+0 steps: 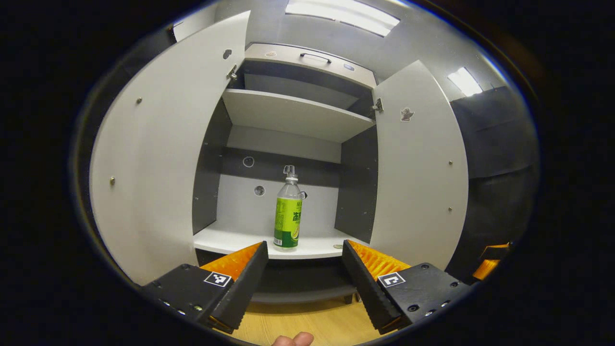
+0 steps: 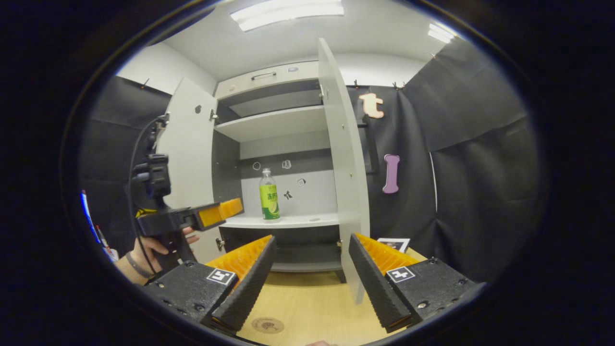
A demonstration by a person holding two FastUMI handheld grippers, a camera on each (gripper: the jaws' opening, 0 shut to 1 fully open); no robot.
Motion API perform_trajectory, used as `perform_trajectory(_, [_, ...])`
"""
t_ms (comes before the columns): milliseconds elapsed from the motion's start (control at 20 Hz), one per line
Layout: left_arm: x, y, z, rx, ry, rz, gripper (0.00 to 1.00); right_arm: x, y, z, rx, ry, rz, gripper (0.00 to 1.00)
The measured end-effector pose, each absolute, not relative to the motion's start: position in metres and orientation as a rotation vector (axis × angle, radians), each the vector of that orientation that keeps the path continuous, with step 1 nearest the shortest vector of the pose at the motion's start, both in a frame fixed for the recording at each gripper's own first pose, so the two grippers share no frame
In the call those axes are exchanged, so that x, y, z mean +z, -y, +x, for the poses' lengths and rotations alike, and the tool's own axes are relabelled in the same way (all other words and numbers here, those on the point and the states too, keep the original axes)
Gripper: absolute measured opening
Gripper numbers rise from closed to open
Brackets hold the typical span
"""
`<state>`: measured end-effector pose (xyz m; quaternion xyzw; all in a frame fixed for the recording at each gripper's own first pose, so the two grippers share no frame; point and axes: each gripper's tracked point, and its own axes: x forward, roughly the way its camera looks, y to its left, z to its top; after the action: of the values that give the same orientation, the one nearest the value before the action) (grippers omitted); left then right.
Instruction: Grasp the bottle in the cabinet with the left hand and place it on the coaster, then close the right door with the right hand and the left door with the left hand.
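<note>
A clear bottle (image 1: 288,214) with a green label stands upright on the cabinet's lower shelf (image 1: 230,240), near its front edge. Both doors hang open: the left door (image 1: 153,158) and the right door (image 1: 418,163). My left gripper (image 1: 305,245) is open just in front of the shelf, its jaws set wider than the bottle and short of it. In the right gripper view the bottle (image 2: 270,197) is farther off, and the left gripper (image 2: 235,207) reaches toward the shelf from a hand (image 2: 153,247). My right gripper (image 2: 312,238) hangs open over the table, beside the right door (image 2: 343,168). A round coaster (image 2: 268,325) lies on the table below it.
The wooden table top (image 2: 312,298) runs up to the cabinet's foot. An upper shelf (image 1: 293,113) and a drawer with a handle (image 1: 314,57) sit above the bottle. A small printed card (image 2: 394,244) lies on the table right of the open door.
</note>
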<state>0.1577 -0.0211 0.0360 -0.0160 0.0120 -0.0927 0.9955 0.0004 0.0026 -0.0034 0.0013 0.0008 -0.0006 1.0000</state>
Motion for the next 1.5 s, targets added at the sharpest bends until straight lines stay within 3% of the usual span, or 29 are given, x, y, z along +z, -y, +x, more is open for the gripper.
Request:
perform_trajectory(750, [0.037, 0.014, 0.328, -0.105, -0.016, 0.008, 0.95, -0.008, 0.013, 0.012, -0.052, -0.027, 0.074, 0.99])
perform_trajectory(1250, [0.018, 0.010, 0.381, -0.043, -0.089, -0.014, 0.95, -0.004, 0.034, 0.011, -0.107, -0.017, 0.071, 0.99])
perform_trajectory(1300, [0.020, 0.008, 0.382, -0.036, -0.080, -0.011, 0.94, -0.004, 0.035, 0.011, -0.109, -0.017, 0.072, 0.99])
perform_trajectory(1400, [0.019, 0.002, 0.383, -0.024, -0.073, 0.000, 0.79, -0.004, 0.035, 0.011, -0.106, -0.016, 0.077, 0.99])
perform_trajectory(1500, [0.021, 0.005, 0.381, -0.044, -0.074, -0.004, 0.77, -0.004, 0.035, 0.013, -0.103, -0.016, 0.079, 0.99])
